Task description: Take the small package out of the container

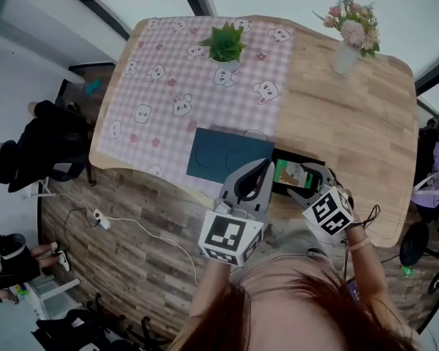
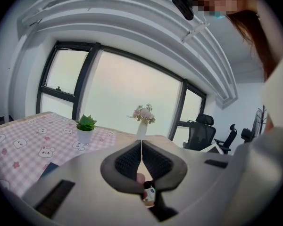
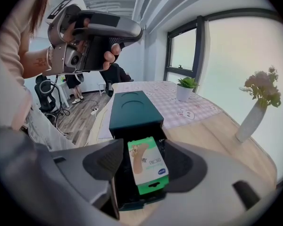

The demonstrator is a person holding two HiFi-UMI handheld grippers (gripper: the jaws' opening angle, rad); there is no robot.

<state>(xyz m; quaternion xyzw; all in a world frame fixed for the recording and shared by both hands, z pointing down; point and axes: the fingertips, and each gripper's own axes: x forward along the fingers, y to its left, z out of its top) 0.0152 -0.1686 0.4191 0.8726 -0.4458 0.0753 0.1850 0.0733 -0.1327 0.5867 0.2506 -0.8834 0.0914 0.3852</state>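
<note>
A dark teal container lies on the wooden table near its front edge, with its drawer pulled out toward me. In the drawer lies the small green-and-white package. My right gripper is open and straddles the package, with a gap on each side between pads and box. My left gripper is shut with nothing between its pads. It is held up over the container's front right corner, pointing across the table.
A pink checked cloth covers the table's left half, with a potted succulent on it. A white vase of flowers stands at the far right. A person sits beyond the left edge. A power strip lies on the floor.
</note>
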